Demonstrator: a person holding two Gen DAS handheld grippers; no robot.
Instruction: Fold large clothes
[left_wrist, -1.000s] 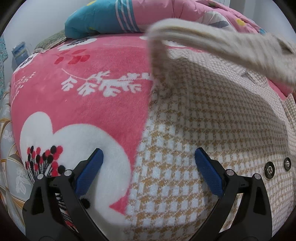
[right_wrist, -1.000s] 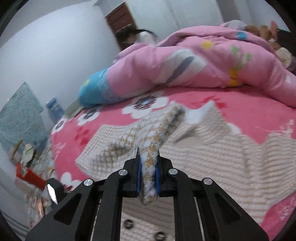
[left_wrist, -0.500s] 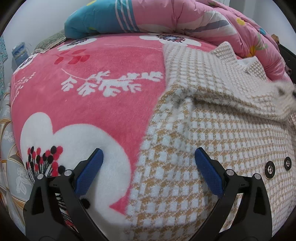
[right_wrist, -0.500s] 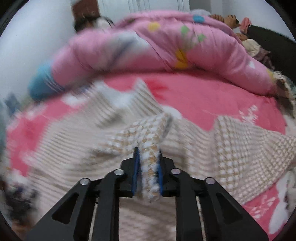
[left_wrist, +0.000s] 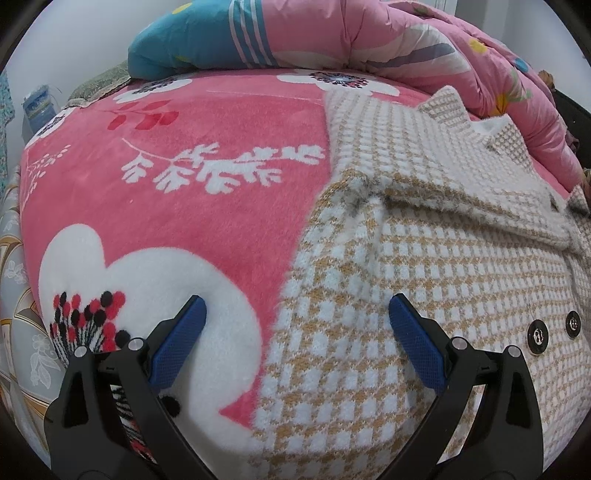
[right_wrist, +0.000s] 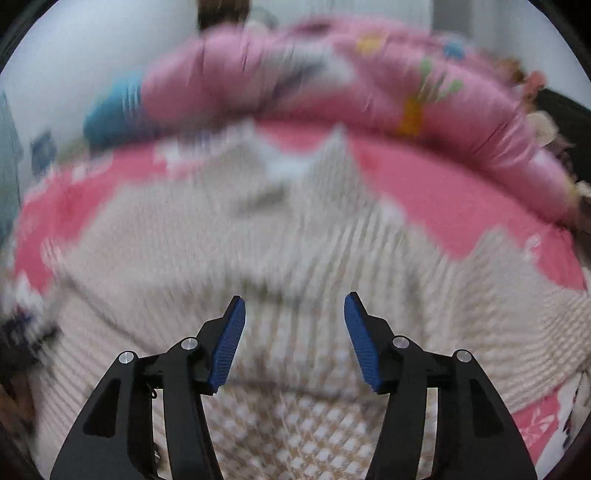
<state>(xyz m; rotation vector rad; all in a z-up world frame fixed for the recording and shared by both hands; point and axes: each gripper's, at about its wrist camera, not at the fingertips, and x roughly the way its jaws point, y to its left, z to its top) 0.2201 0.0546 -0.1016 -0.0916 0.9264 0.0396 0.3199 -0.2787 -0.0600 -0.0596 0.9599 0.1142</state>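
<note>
A large beige-and-white checked knit coat (left_wrist: 424, 266) lies spread on a pink floral blanket (left_wrist: 166, 206), with a sleeve folded across its chest (left_wrist: 480, 206) and snap buttons (left_wrist: 537, 336) at the right. My left gripper (left_wrist: 293, 325) hovers wide open over the coat's left edge, blue pads apart, one over the blanket and one over the knit. In the blurred right wrist view my right gripper (right_wrist: 293, 321) is low over the coat (right_wrist: 288, 258), its jaws opening with nothing pinched between them.
A rolled pink quilt with a blue end (left_wrist: 332, 37) lies along the far side of the bed. The bed's left edge drops to a patterned sheet (left_wrist: 14, 295). A pale wall (right_wrist: 92, 48) stands behind.
My right gripper carried the sleeve across the coat, came down and let it go; its jaws spread. The sleeve now lies folded over the chest. My left gripper stayed still.
</note>
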